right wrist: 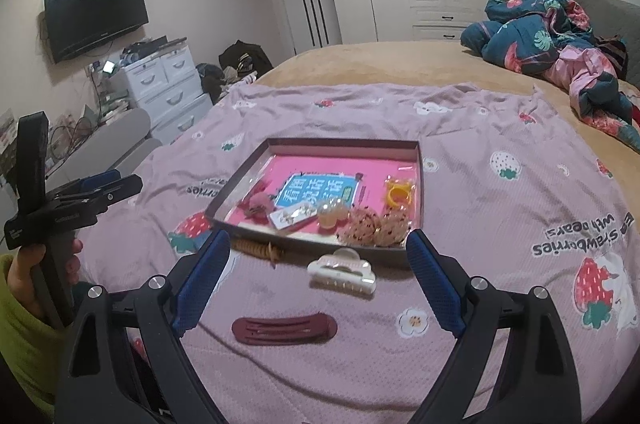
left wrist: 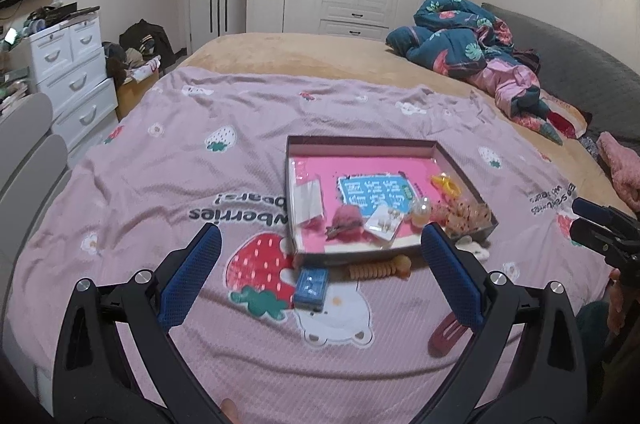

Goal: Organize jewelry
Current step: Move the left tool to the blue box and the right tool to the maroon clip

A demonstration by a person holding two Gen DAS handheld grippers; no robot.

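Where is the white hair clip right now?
In the right wrist view, the white hair clip lies on the pink blanket, just outside the tray's near edge, beyond the dark red barrette.

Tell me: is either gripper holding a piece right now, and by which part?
Nothing is held. The left gripper and right gripper both stand open above the bedspread, fingers empty.

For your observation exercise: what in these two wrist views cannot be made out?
- White claw clip: in the left wrist view, mostly hidden behind a gripper finger.
- Blue box: absent from the right wrist view, apparently behind a finger.
- Earring card in the tray: details too small and blurred.
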